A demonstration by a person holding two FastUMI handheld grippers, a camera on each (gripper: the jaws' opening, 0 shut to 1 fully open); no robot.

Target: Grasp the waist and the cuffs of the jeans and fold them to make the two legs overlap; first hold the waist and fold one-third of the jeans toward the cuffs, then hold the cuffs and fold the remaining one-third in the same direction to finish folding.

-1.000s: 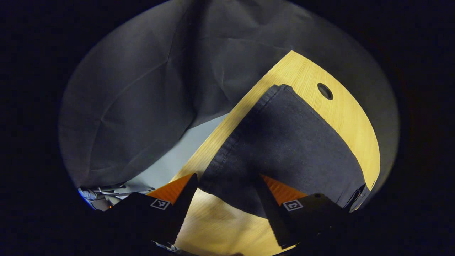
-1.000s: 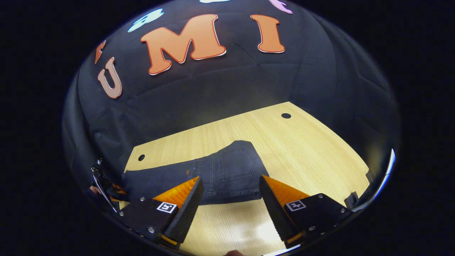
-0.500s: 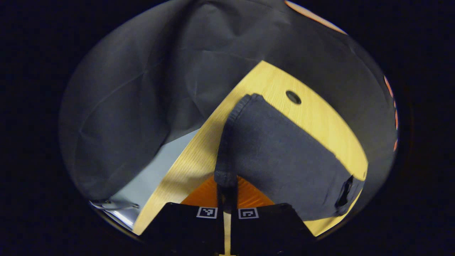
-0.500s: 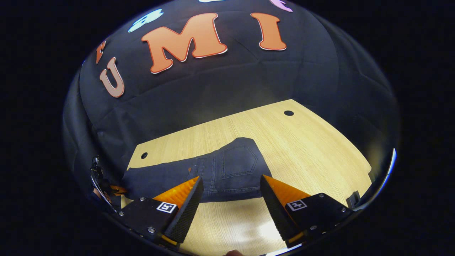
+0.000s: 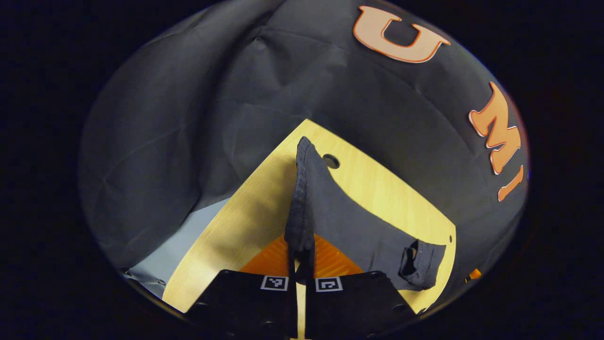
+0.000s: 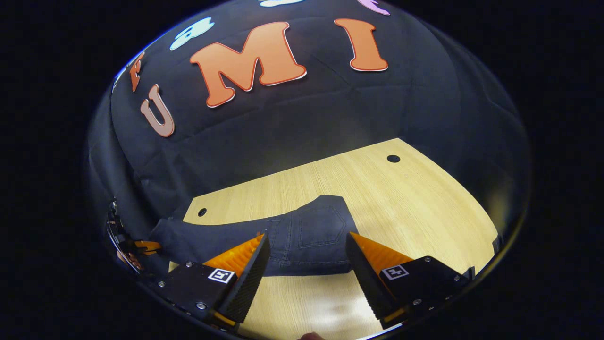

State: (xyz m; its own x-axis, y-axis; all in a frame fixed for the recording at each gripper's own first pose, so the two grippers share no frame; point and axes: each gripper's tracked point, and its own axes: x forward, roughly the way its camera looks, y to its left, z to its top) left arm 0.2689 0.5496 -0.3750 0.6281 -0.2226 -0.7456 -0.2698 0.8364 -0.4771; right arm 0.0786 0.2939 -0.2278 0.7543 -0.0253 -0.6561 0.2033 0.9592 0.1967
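Note:
Dark jeans (image 6: 302, 236) lie across the wooden table (image 6: 377, 198), legs stacked, back pocket up. My right gripper (image 6: 304, 267) hovers open just in front of the waist end, with the pocket area showing between its fingers and nothing held. In the left gripper view the jeans (image 5: 349, 222) run away to the right toward the waist. My left gripper (image 5: 299, 250) is shut on the cuff hem (image 5: 298, 226), which stands up from the table as a raised ridge. The left gripper (image 6: 141, 245) also shows at the far left of the right gripper view, at the cuff end.
The table (image 5: 236, 226) has a cable hole (image 5: 331, 161) just beyond the lifted cuff and its left edge drops to a pale floor (image 5: 174, 245). In the right gripper view there are holes at back left (image 6: 202, 212) and back right (image 6: 393, 158).
My left gripper went from open around the cuff to shut on it, then raised the hem off the table while swinging right. The right gripper stayed open and hardly moved.

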